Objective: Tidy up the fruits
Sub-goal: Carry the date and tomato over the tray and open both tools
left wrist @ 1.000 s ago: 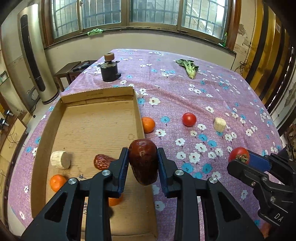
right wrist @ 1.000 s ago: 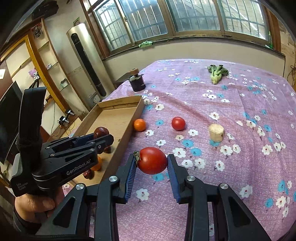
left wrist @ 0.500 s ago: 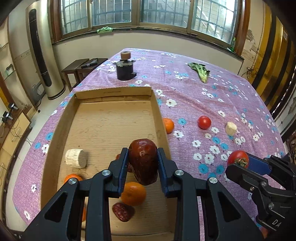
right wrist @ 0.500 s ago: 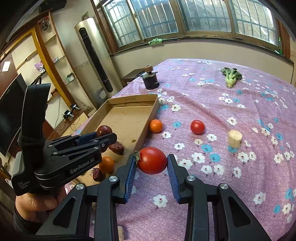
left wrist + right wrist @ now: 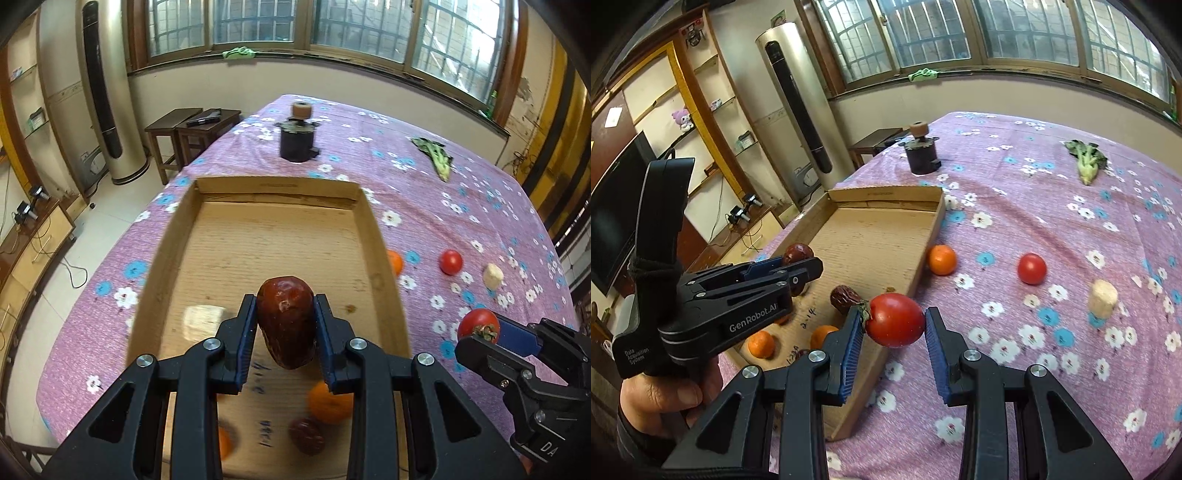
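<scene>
My left gripper [image 5: 284, 334] is shut on a dark red jujube [image 5: 286, 325] and hangs over the near half of the cardboard tray [image 5: 277, 192]. My right gripper [image 5: 894, 325] is shut on a red tomato [image 5: 894, 319] above the tray's right wall [image 5: 919, 266]. That tomato [image 5: 478, 325] also shows at the right of the left wrist view. In the tray lie oranges [image 5: 330, 402], another jujube [image 5: 846, 297] and a pale cut piece [image 5: 203, 322]. An orange [image 5: 942, 259], a second tomato [image 5: 1031, 268] and a pale chunk [image 5: 1102, 297] rest on the cloth.
The table wears a purple flowered cloth [image 5: 1052, 206]. A black pot with a round knob [image 5: 921, 151] stands behind the tray, and a green vegetable [image 5: 1086, 162] lies far right. A person's hand [image 5: 661, 395] holds the left gripper. Stools [image 5: 192, 125] stand beyond the table's left edge.
Both grippers have shifted left together, each with its fruit. The left one now sits over the tray's middle, and the right one has come up to the tray's right wall.
</scene>
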Available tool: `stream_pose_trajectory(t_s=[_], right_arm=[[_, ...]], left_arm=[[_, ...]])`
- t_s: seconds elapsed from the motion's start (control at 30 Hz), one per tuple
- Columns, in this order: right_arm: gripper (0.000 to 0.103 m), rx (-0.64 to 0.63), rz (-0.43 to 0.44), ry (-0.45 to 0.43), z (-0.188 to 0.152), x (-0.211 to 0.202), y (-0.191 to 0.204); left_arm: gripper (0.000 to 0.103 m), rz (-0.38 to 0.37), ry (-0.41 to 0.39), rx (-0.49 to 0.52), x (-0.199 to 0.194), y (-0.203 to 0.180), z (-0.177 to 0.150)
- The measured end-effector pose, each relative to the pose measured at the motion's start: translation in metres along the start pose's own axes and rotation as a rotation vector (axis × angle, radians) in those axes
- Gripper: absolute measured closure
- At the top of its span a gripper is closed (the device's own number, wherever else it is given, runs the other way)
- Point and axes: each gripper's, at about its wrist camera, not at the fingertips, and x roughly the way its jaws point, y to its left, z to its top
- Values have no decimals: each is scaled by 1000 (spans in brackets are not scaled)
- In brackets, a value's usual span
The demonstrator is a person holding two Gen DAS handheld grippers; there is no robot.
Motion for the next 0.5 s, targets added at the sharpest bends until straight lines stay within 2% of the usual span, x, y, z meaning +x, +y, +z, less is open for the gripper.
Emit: stream_pose_trajectory(t_s=[0.23,0.5], right_arm=[[69,-14,33,19,18,26,13],[69,-46,35,84,36,80,27]], left_arm=[[75,35,14,-41,12,36,16],[75,73,74,-63,46,58,32]])
